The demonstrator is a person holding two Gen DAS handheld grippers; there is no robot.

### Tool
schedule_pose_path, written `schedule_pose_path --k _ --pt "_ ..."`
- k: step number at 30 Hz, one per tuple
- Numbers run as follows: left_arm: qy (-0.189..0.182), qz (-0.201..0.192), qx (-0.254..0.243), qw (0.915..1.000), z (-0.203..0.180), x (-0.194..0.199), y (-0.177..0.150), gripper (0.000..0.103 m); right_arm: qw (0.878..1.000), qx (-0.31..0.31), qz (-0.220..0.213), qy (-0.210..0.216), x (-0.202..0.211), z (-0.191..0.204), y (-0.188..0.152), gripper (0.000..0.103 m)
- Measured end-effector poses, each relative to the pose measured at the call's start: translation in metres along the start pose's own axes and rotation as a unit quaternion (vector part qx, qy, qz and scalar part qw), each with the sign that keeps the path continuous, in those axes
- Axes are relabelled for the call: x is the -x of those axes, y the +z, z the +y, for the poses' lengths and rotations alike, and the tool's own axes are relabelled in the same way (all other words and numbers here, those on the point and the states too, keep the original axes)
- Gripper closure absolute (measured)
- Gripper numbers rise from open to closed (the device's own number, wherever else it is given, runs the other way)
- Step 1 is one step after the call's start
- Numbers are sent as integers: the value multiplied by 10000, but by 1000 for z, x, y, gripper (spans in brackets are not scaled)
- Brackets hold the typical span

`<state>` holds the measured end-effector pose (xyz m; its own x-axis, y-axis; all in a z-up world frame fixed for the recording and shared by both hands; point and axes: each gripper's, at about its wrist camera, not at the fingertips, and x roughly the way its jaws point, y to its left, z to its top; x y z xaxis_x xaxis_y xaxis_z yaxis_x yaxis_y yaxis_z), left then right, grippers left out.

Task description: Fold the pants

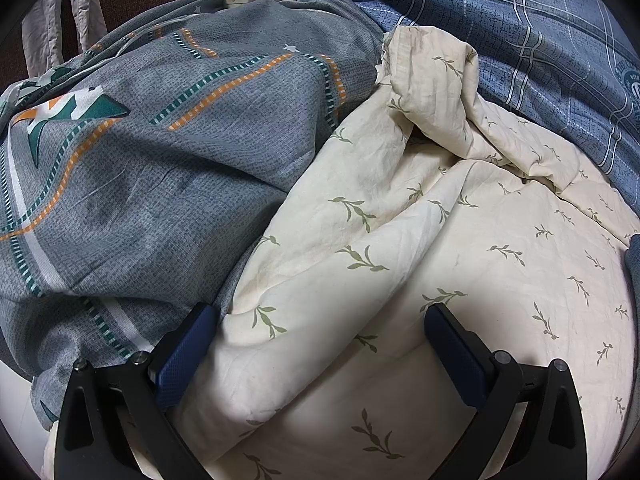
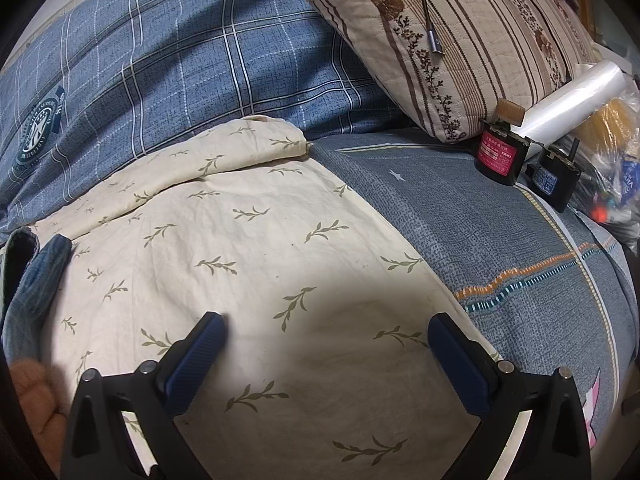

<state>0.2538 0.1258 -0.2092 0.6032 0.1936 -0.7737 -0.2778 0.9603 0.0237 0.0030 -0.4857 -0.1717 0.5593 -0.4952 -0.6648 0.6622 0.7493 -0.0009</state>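
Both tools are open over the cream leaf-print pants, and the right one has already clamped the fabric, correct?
Not quite. In the right wrist view the right tool is open, its fingers spread apart above the cream leaf-print pants with nothing clamped. The left tool is open over the pants too, as you said.

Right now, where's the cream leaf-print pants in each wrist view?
Left wrist: cream leaf-print pants fill the centre and lower right, bunched at top, under the open left gripper.
Right wrist: pants fill the centre and lower left, under the open right gripper.
Shared landmark: blue plaid bedding behind the pants.
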Motion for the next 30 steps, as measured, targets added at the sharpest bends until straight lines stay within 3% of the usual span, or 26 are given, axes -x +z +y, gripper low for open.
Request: schedule_pose_path --k 30 --pt "-152 -140 68 9998 0 2 -1 0 10000 -4 1 -3 0 0 0 1"
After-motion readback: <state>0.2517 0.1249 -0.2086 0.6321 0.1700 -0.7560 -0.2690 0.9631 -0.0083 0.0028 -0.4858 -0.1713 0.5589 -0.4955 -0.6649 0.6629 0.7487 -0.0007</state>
